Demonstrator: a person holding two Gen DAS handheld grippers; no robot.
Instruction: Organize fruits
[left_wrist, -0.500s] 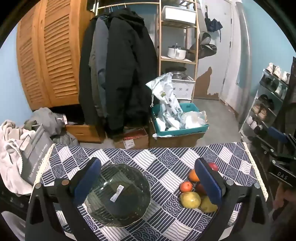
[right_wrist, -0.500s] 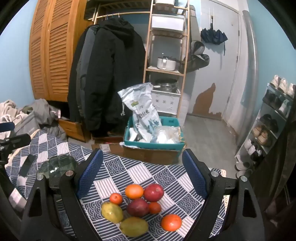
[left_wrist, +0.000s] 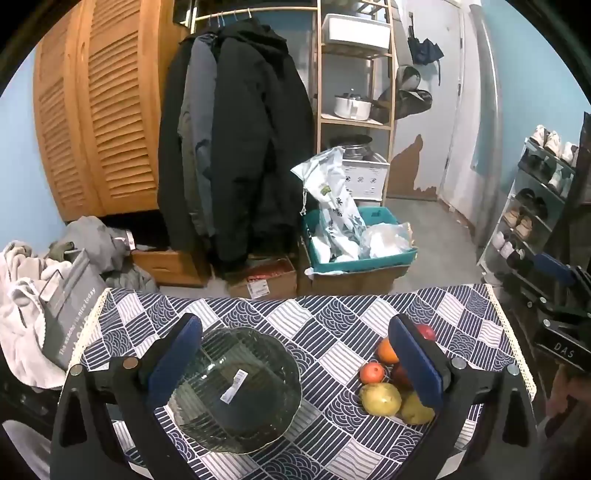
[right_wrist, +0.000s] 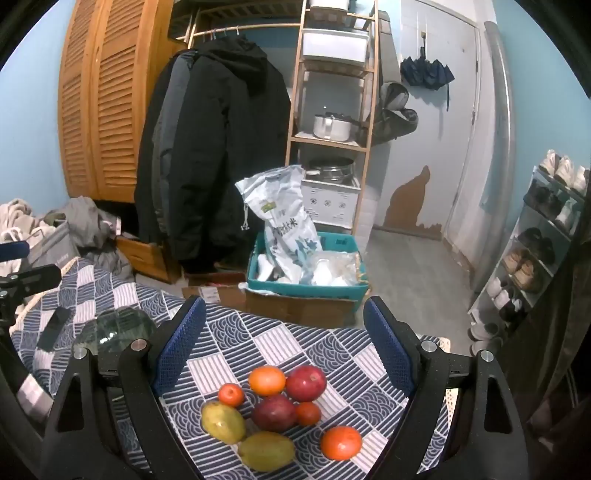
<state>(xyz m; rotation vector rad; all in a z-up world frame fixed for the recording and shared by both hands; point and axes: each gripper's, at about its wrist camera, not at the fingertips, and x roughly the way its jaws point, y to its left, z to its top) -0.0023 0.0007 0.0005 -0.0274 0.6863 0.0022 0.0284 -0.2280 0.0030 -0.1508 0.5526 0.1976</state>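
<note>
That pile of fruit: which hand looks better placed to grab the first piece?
Right. The right gripper hangs open directly over the fruit pile, while the left gripper hangs open over the glass plate, with the fruit off to its side.

Light blue walls (right_wrist: 532, 44) are enclosing a small room with a grey floor (right_wrist: 410, 258). An orange louvred wardrobe (left_wrist: 96, 122) is standing at the left, and dark coats (right_wrist: 214, 147) are hanging beside it. A wooden shelf unit (right_wrist: 332, 110) is holding pots. A shoe rack (left_wrist: 532, 206) is standing at the right.
</note>
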